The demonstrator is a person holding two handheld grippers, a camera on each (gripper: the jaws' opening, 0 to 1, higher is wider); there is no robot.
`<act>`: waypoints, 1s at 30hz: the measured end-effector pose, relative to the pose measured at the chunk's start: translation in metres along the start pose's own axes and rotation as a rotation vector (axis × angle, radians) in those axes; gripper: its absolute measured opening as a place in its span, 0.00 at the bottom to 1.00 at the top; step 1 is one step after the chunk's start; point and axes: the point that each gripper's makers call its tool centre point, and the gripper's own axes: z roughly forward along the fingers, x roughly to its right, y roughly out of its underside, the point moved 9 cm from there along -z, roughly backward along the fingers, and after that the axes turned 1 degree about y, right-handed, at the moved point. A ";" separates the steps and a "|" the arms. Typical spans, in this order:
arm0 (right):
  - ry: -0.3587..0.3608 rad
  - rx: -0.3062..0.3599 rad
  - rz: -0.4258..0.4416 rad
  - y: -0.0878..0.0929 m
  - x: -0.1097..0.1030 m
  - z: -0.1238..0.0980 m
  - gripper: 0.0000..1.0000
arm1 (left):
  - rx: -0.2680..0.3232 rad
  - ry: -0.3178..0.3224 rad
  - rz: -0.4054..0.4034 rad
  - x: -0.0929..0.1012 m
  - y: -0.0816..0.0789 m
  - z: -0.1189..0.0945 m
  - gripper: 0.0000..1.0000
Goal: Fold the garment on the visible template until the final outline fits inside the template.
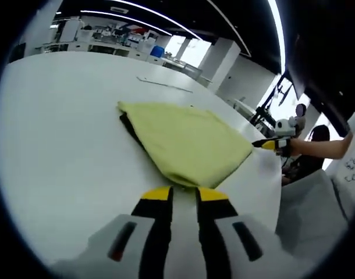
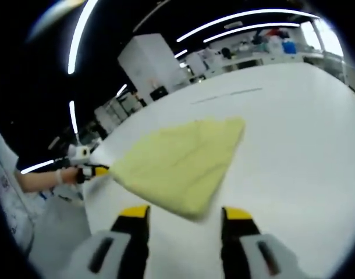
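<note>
1. The left gripper (image 1: 184, 195) hovered just short of the near edge of the yellow garment (image 1: 186, 142), its jaws nearly together with only a narrow gap, clamped on nothing.
2. The garment lay folded into a rough wedge on the white table (image 1: 61, 133); something dark (image 1: 131, 129) peeked from under its left edge, perhaps the template, though I could not tell.
3. The right gripper (image 2: 184, 214) sat before the garment's near corner (image 2: 180, 163), jaws wide apart and empty.
4. I judged a fold was mid-way: both grippers were lined up on opposite corners.
5. The next move would call for closing on the cloth edges and folding inward.
</note>
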 end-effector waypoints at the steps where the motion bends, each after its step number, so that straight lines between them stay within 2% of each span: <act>1: -0.002 -0.001 0.003 0.001 0.000 0.000 0.45 | 0.005 0.000 -0.008 0.002 0.000 0.001 0.12; 6: -0.013 -0.008 0.014 0.003 -0.001 0.001 0.41 | 0.030 0.006 -0.046 -0.002 0.002 0.001 0.09; 15: -0.019 -0.005 0.022 0.003 -0.003 0.002 0.40 | 0.065 0.001 -0.084 0.008 0.001 -0.002 0.10; 22: -0.022 -0.006 0.026 0.004 -0.003 0.001 0.39 | 0.066 -0.004 -0.113 0.009 0.001 0.002 0.08; 27: -0.030 -0.008 0.028 0.004 -0.006 -0.001 0.35 | 0.068 0.011 -0.137 -0.003 0.002 0.002 0.05; 30: -0.033 -0.011 0.033 0.004 -0.006 -0.002 0.33 | 0.068 0.011 -0.149 -0.003 0.004 0.003 0.04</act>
